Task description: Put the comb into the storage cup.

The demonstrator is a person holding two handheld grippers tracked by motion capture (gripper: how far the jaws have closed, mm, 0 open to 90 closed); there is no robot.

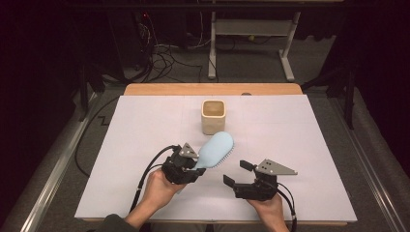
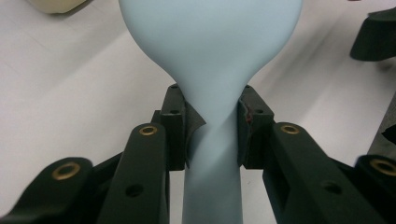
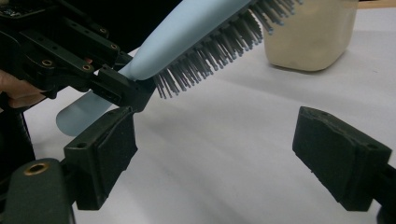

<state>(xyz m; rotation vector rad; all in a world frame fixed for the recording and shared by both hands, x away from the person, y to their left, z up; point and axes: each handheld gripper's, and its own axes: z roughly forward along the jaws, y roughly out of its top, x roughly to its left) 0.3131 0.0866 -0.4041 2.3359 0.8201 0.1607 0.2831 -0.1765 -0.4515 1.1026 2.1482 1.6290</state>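
A pale blue hairbrush [image 1: 215, 150] is held off the white table, head angled up toward the far right, bristles facing down and right. My left gripper [image 1: 189, 166] is shut on its handle; in the left gripper view the pads [image 2: 246, 126] pinch the neck of the hairbrush [image 2: 210, 56]. The right gripper [image 1: 237, 173] stands open near the front edge, to the right of the brush, with nothing between its fingers. In the right gripper view the brush [image 3: 205, 32] and the left gripper [image 3: 119, 88] appear beyond its left pad [image 3: 105, 149].
A cream square cup [image 1: 213, 116] stands upright behind the brush near the table's middle, also seen as the cup [image 3: 310, 39] in the right gripper view. The white sheet [image 1: 300, 135] covers the table; a wooden edge [image 1: 212, 89] runs along the back.
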